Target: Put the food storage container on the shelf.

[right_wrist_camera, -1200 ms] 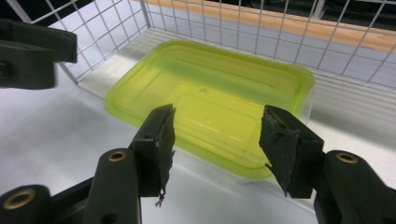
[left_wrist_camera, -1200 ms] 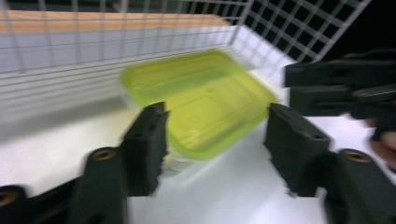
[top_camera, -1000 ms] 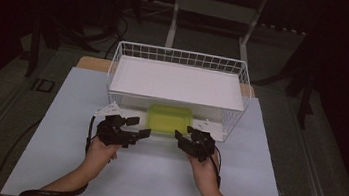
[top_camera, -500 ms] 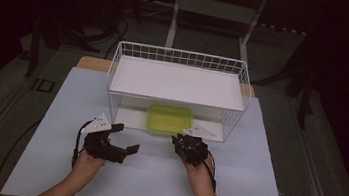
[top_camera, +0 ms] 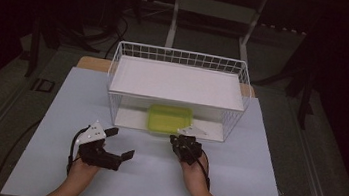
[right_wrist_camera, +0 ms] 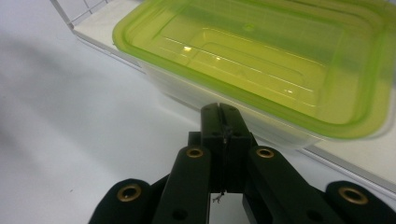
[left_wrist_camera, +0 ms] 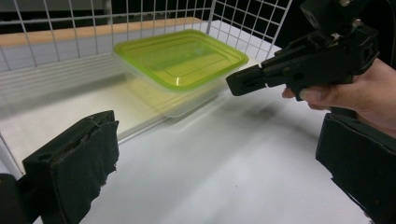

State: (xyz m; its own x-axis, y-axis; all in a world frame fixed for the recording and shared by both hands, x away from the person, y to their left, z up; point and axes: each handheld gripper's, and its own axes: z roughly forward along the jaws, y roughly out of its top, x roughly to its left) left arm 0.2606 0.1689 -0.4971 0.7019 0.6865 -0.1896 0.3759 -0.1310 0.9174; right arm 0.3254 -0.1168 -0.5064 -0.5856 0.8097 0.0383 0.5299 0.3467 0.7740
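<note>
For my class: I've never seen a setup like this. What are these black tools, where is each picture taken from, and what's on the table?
A person sits at a white table and holds a black two-jaw gripper in each hand. The high view looks down from above. The other two views come from cameras riding on each gripper. The left gripper has its jaws wide apart and holds nothing. The right gripper has its jaws pressed together, empty, pointing at a clear food container with a green lid. That container sits on the lower level of a white wire basket rack.
</note>
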